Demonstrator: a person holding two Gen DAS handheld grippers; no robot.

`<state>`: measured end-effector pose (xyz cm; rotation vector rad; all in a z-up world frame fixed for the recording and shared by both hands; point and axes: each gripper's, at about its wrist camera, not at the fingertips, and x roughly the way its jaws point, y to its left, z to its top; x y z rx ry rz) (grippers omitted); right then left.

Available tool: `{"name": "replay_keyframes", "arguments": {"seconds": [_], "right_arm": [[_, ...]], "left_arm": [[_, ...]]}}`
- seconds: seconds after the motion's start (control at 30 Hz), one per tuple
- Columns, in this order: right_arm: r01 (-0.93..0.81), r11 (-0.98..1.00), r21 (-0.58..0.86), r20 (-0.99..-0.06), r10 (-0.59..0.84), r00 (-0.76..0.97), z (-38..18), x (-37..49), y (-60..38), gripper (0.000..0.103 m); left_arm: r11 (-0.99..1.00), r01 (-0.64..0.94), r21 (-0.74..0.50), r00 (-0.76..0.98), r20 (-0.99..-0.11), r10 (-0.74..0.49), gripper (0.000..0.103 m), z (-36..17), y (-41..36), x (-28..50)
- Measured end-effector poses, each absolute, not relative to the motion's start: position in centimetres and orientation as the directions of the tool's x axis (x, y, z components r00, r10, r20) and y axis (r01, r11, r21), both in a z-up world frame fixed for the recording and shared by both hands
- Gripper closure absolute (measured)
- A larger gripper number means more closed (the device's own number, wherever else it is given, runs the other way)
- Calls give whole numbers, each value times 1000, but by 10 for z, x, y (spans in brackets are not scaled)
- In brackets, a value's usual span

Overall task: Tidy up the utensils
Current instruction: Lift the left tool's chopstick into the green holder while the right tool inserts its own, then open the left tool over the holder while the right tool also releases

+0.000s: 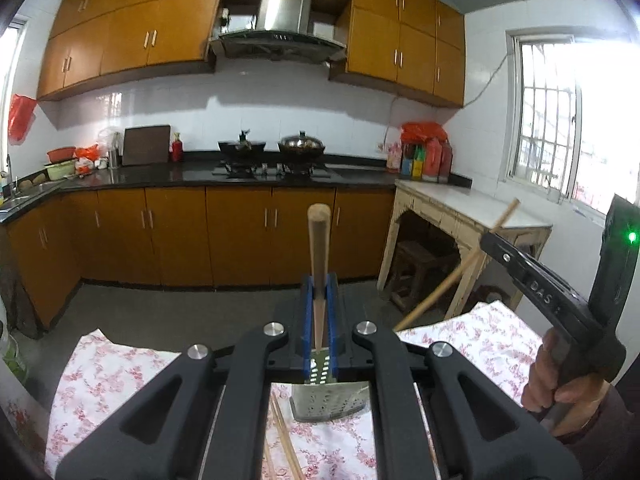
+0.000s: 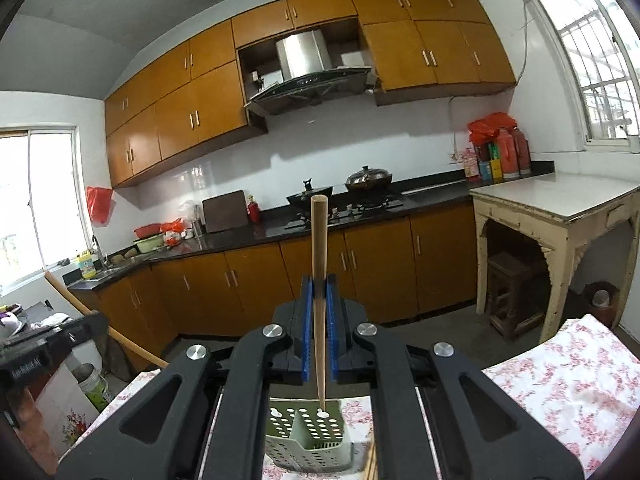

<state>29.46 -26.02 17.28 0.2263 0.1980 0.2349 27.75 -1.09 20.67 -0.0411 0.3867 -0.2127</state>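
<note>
My left gripper [image 1: 319,292] is shut on a wooden-handled metal spatula [image 1: 319,240], handle up, its perforated blade [image 1: 328,400] hanging just above the floral tablecloth [image 1: 108,372]. My right gripper [image 2: 319,292] is shut on a single wooden chopstick [image 2: 319,256], held upright with its tip over the green perforated utensil holder [image 2: 308,440], which lies tilted on the cloth. The right gripper with its chopstick [image 1: 452,276] also shows at the right of the left wrist view. Loose chopsticks [image 1: 284,440] lie on the cloth beside the spatula blade.
A kitchen counter [image 1: 160,178] with a stove and woks [image 1: 300,146] runs along the far wall. A white-topped wooden side table [image 2: 560,200] stands at the right with a stool [image 2: 512,296] under it. A bucket [image 2: 94,388] stands on the floor at the left.
</note>
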Motion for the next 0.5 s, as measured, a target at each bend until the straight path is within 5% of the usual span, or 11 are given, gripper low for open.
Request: {"name": "replay_keyframes", "arguments": {"seconds": [0.5], "right_arm": [[-196, 945, 263, -368, 286, 885, 113, 337, -234, 96]], "left_arm": [[981, 161, -109, 828, -526, -194, 96, 133, -10, 336]]}}
